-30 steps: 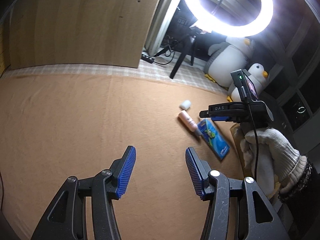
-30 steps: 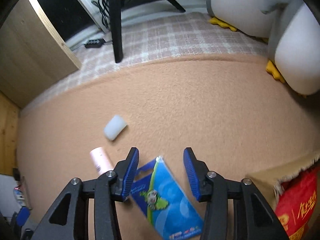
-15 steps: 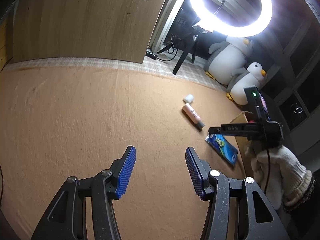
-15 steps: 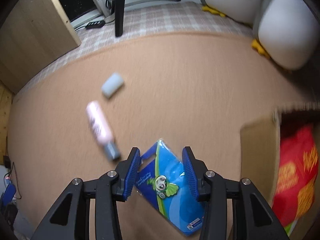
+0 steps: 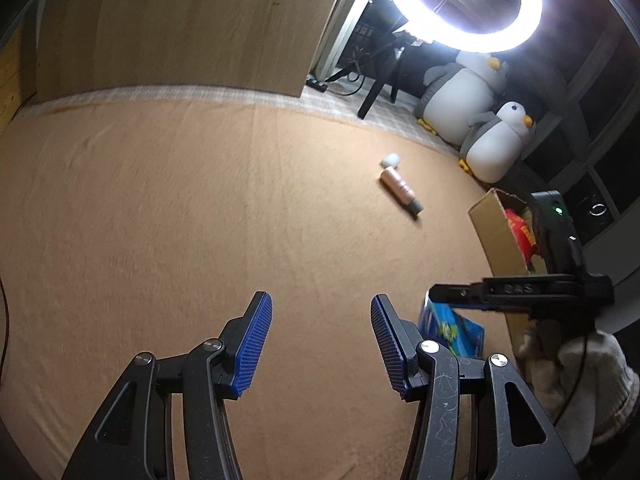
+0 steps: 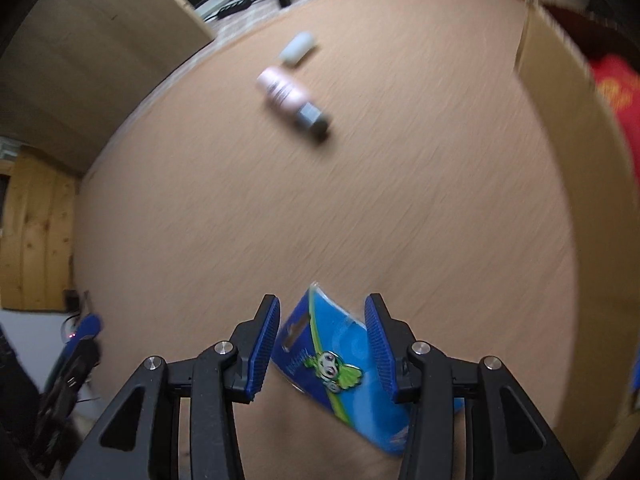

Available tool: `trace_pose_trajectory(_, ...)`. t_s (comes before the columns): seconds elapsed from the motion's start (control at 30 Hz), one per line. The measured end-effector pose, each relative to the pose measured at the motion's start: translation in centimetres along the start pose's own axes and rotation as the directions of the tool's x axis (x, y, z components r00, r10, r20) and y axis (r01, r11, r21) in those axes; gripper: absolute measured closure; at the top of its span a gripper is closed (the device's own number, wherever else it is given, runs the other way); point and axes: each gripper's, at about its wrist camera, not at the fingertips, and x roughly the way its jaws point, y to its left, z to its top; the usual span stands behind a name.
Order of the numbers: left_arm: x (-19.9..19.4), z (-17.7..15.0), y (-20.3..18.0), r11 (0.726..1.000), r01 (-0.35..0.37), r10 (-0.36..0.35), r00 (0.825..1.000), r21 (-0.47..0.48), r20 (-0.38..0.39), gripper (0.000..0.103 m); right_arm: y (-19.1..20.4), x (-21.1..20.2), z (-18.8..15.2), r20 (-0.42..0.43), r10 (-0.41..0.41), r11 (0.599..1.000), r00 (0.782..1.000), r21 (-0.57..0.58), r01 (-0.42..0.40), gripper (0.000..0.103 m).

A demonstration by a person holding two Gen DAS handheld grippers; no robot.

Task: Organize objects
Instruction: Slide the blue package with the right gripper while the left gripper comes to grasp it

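R claw (image 6: 322,340): clenched on blue pack (image 6: 340,368) – pack tilted, lifted off the carpet, pads on both edges.
L claw (image 5: 321,340): released, nothing btwn pads, hanging over bare carpet (image 5: 160,208).
Pack, L view (image 5: 450,326): low right, under the R claw's black body, near the box.
Box (image 5: 498,232): cardboard, open, right of carpet – red bag (image 5: 520,228) inside.
Bottle (image 6: 292,100): pink w/ grey cap, lying on carpet, well apart from pack.
White cap (image 6: 298,47): just beside bottle's pink end; touching or not, can't tell.
Glove (image 5: 576,376): white, on the hand gripping R claw's handle.
Bkgd: ring light (image 5: 464,0), two plush penguins (image 5: 472,92).
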Motion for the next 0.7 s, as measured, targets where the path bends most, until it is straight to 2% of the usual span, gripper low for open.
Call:
trace_pose_trajectory(0.07,0.0,-0.5,0.0,1.0,0.006,-0.006,1.0,0.004,-0.013,0.047,0.1,0.2,-1.3,-0.01,0.044,0.999,0.999,0.007,-0.044,0.062)
trace_pose_trajectory(0.23,0.4,-1.9,-0.9,0.998,0.036,-0.034,0.998,0.042,-0.05,0.047,0.2,-1.8,-3.9,0.08,-0.051,0.997,0.996,-0.06,0.055,0.06)
trace_pose_trajectory(0.33,0.8,-1.8,-1.6,0.997,0.054,-0.051,0.997,0.049,-0.055,0.047,-0.8,-3.0,-5.4,0.097,-0.043,0.999,0.994,-0.026,0.045,0.06)
trace_pose_trajectory(0.47,1.4,-1.6,-2.7,0.994,0.069,-0.063,0.996,0.083,-0.07,0.047,-1.1,-3.5,-6.9,0.084,-0.043,0.998,0.996,-0.033,0.046,0.06)
trace_pose_trajectory(0.7,4.6,0.5,-6.0,0.983,0.114,-0.097,0.989,0.147,-0.114,0.048,-1.1,-2.9,-10.1,0.025,0.018,0.999,1.0,-0.042,-0.017,0.06)
